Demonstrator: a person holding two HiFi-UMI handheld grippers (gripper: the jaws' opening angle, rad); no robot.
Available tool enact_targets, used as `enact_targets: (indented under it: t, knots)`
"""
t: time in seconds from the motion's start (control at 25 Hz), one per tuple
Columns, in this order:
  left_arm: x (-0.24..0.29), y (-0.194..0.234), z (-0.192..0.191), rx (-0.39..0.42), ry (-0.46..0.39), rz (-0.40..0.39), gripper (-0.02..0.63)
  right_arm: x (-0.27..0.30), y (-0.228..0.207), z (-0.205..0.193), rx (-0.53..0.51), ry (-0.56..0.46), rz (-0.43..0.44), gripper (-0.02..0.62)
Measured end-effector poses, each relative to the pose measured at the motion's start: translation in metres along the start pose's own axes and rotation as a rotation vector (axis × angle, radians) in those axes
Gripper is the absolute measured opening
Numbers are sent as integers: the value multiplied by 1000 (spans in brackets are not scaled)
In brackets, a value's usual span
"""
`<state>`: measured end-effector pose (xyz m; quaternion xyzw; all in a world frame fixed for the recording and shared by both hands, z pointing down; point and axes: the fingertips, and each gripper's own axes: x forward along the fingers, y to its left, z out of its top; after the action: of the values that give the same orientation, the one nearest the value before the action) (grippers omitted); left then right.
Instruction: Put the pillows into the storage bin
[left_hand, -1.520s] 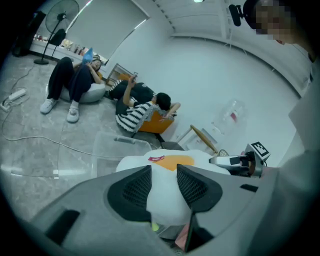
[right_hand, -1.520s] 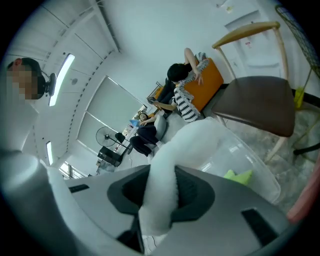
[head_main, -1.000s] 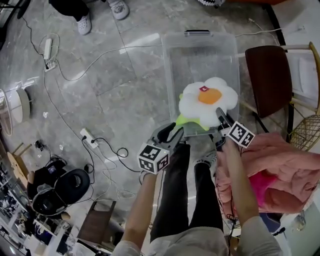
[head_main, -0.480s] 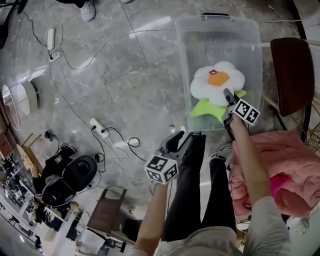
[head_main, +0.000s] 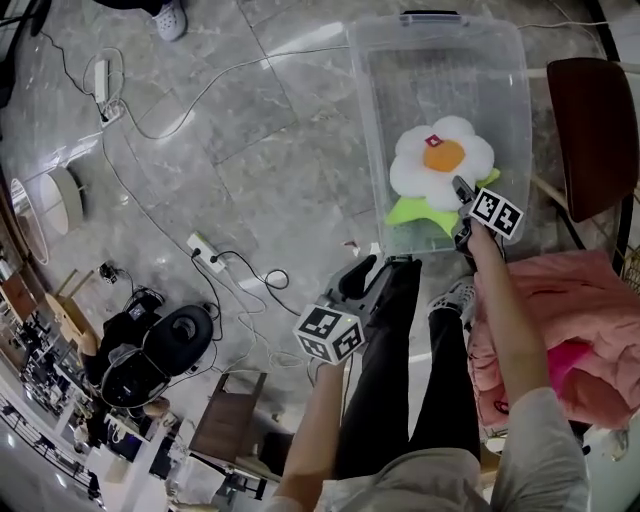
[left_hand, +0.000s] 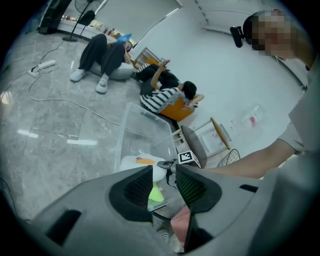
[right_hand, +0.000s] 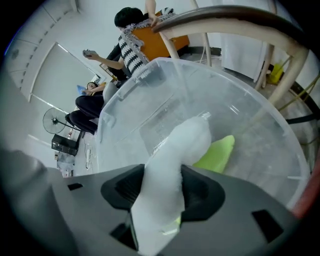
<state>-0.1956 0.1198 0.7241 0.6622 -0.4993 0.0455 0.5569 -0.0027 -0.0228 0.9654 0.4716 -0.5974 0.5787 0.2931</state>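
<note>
In bin (head_main: 420, 80), right gripper (head_main: 460, 190) downturned, unclamping pillow (head_main: 443, 160)

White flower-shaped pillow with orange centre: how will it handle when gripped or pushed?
Probably soft and floppy: a petal of the white flower-shaped pillow bulges between the pads of the right tongs, which have just been opening with it between them. Likely light for its size, looking like puffy plush. Flat-shaped, so unlikely to roll in the clear plastic storage bin.
</note>
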Motion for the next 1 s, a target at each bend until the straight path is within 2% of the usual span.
enact_targets:
  t: [0.08, 0.2, 0.4, 0.52, 0.64, 0.84, 1.0]
  knots:
    - [4, -8, 0, 16, 16, -12, 138, -9, -2, -3, 10, 4, 0, 219]
    - [8, -25, 7, 5, 11, -40, 138, -29, -3, 3, 31, -69, 11, 210]
    - [13, -51, 16, 54, 17, -78, 138, -76, 24, 17, 61, -207, 141, 211]
    - [20, -64, 14, 91, 42, -104, 138, -131, 62, 37, -3, -350, 274, 212]
    - [29, -80, 10, 127, 52, -120, 138, -186, 87, 43, -101, -431, 362, 212]
    - [48, -131, 7, 202, 61, -175, 138, -294, 104, 51, -264, -558, 453, 212]
    - [64, -182, -11, 250, 72, -222, 138, -364, 89, 43, -331, -619, 467, 212]
